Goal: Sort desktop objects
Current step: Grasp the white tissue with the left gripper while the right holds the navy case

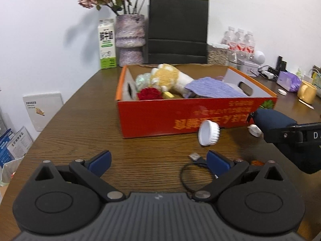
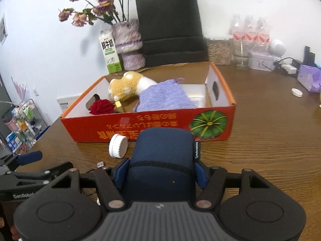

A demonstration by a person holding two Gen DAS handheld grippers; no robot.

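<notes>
My right gripper [image 2: 160,172] is shut on a navy blue zip case [image 2: 162,152], which I hold just above the table in front of the orange cardboard box [image 2: 90,128]. The left wrist view shows that case [image 1: 274,122] at the right. The box [image 1: 160,118] contains a plush toy [image 1: 166,76], a purple cloth [image 1: 212,89] and a red rose [image 1: 149,93]. A white screw cap [image 1: 208,133] lies tilted against the box front. My left gripper [image 1: 159,160] is open over bare wood, nothing between its fingers. A black cable [image 1: 192,172] with a USB plug [image 1: 195,157] lies by its right finger.
Behind the box stand a milk carton [image 1: 107,44], a vase of dried flowers [image 1: 130,40] and a black paper bag [image 1: 177,30]. Water bottles [image 1: 239,40], a purple tissue pack [image 1: 289,80], a yellow mug [image 1: 306,91] and a small white lid [image 2: 297,92] crowd the right.
</notes>
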